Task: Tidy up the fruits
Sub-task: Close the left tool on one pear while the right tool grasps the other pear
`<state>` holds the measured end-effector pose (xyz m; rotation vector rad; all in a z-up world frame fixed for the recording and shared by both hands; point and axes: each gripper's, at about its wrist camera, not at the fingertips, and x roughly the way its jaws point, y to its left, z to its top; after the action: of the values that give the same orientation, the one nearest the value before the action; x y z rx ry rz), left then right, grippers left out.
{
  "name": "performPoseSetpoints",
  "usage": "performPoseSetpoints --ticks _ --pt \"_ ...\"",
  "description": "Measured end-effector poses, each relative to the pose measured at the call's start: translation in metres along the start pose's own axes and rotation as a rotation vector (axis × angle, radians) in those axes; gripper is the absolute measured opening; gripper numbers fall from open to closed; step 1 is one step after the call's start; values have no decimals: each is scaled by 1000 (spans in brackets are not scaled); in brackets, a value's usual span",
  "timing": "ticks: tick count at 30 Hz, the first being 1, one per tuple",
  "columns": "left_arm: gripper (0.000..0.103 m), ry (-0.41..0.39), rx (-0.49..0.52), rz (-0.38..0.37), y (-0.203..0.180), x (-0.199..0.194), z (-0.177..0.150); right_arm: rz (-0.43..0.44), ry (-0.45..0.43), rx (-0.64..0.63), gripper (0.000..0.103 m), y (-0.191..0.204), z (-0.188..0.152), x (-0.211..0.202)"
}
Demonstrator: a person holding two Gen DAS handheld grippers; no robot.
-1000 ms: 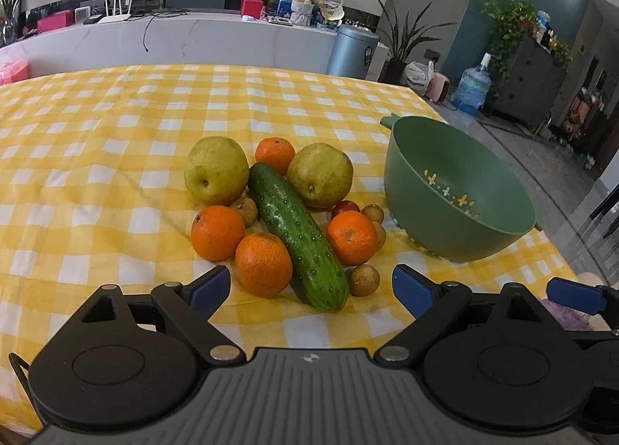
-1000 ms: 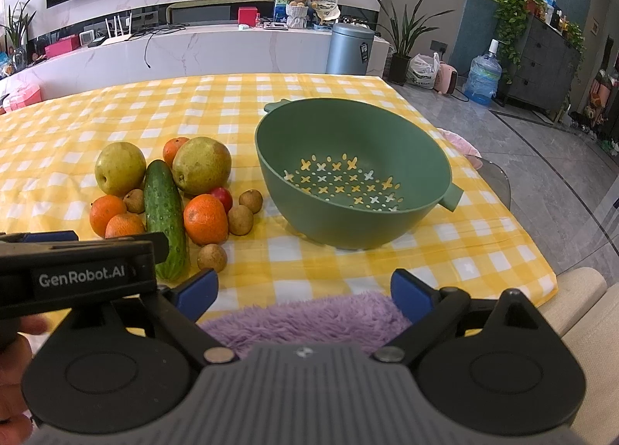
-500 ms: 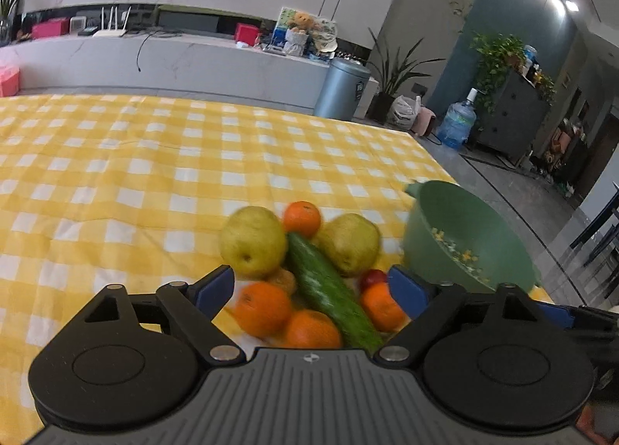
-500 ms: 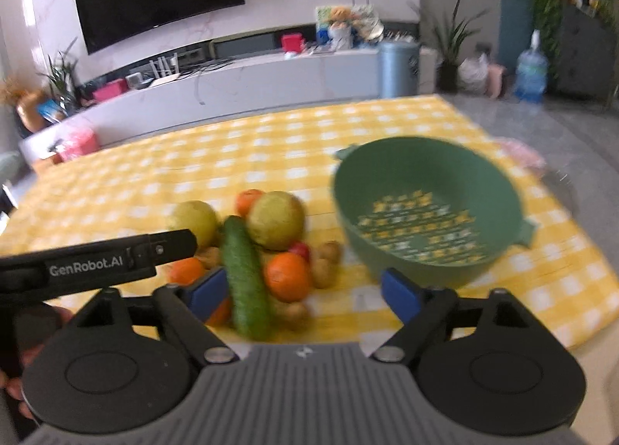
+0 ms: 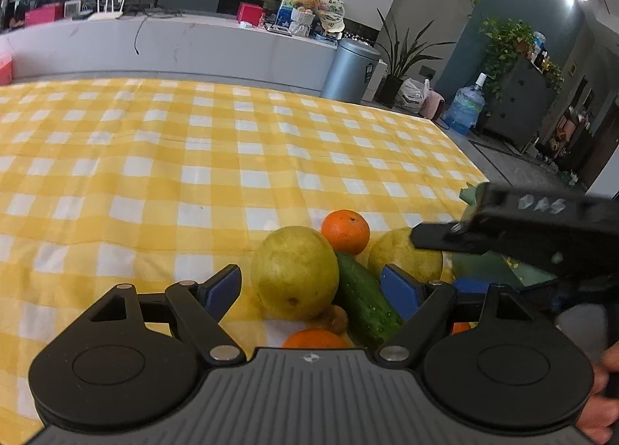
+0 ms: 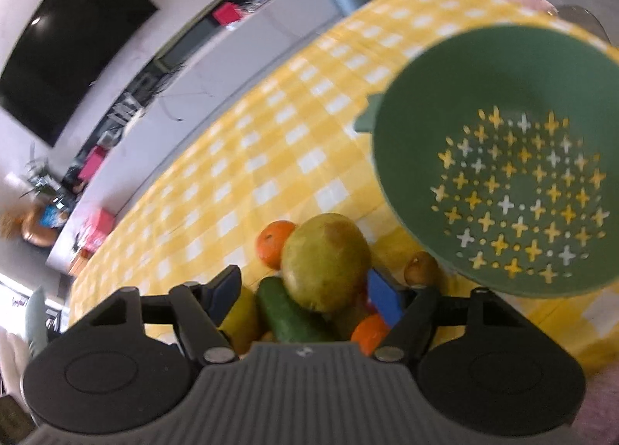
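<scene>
I note my left gripper (image 5: 311, 290) spread wide around a pear (image 5: 294, 271), pads clear. My right gripper (image 6: 303, 292), jaws just closing, straddles the other pear (image 6: 325, 261) unclamped, beside the green colander (image 6: 394, 158).

We see our right hand-held gripper (image 6: 305, 290), its jaws just closing, with a yellow-green pear (image 6: 325, 261) between the pads, not visibly pressed. A cucumber (image 6: 288, 313) and an orange (image 6: 274, 243) adjoin it. The green colander (image 6: 499, 77) sits right on the checked table (image 6: 271, 143).
</scene>
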<state>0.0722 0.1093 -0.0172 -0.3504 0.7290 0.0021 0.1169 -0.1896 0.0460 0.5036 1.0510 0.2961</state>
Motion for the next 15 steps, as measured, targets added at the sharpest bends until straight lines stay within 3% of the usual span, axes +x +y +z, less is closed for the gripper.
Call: performPoseSetpoints --ticks 11,13,15 --pt "96 36 -19 16 3 24 3 -75 -63 -106 68 4 -2 25" --pt "89 55 -26 4 6 27 4 -79 -68 -125 63 5 -4 25" --pt "75 61 -35 9 8 28 5 -85 -74 -149 58 6 -4 22"
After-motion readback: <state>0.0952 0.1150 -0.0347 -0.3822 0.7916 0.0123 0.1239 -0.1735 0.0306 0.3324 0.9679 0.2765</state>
